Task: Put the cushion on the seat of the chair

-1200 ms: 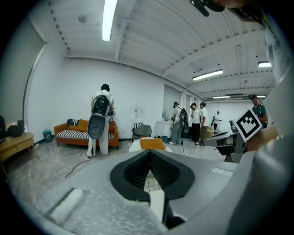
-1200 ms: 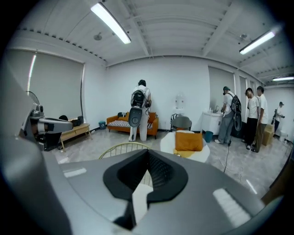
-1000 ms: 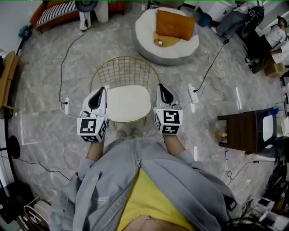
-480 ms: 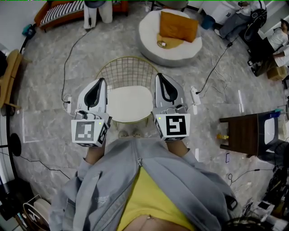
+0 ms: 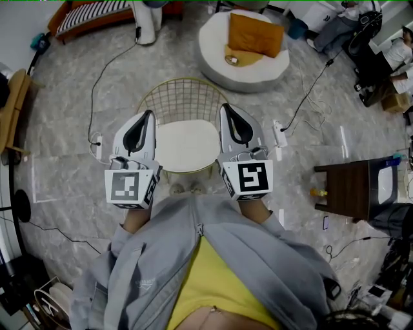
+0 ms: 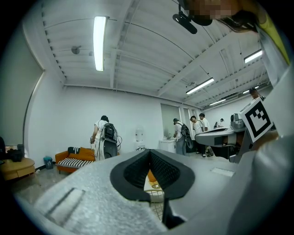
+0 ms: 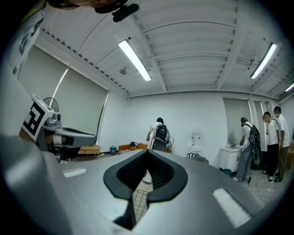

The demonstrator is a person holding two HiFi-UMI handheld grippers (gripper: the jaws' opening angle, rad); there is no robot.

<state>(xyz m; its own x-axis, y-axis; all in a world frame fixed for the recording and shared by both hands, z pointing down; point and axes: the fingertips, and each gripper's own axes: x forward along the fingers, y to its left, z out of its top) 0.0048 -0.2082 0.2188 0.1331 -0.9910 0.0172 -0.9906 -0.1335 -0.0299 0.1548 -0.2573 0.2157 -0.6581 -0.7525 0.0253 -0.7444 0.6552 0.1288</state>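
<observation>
A gold wire chair (image 5: pixel 181 97) stands on the floor in front of me, and a white cushion (image 5: pixel 186 147) lies flat on its seat. My left gripper (image 5: pixel 147 115) hangs above the seat's left edge, shut and empty. Over the seat's right edge my right gripper (image 5: pixel 226 108) is likewise shut with nothing in it. Both point level, away from me. In the left gripper view the closed left gripper (image 6: pixel 149 151) faces the room, with chair wire (image 6: pixel 156 197) below. The right gripper view shows the right gripper (image 7: pixel 148 151) closed above the wire (image 7: pixel 138 199).
An orange cushion (image 5: pixel 255 35) rests on a white round pouf (image 5: pixel 213 45) beyond the chair. A dark side table (image 5: pixel 352 187) stands at the right. Power strips (image 5: pixel 277 135) and cables lie on the floor. A striped sofa (image 5: pixel 90 13) and several people are at the far side.
Both grippers have risen from beside the seat toward the head camera and look larger. Over the last half second they hardly moved. The jaws stayed shut.
</observation>
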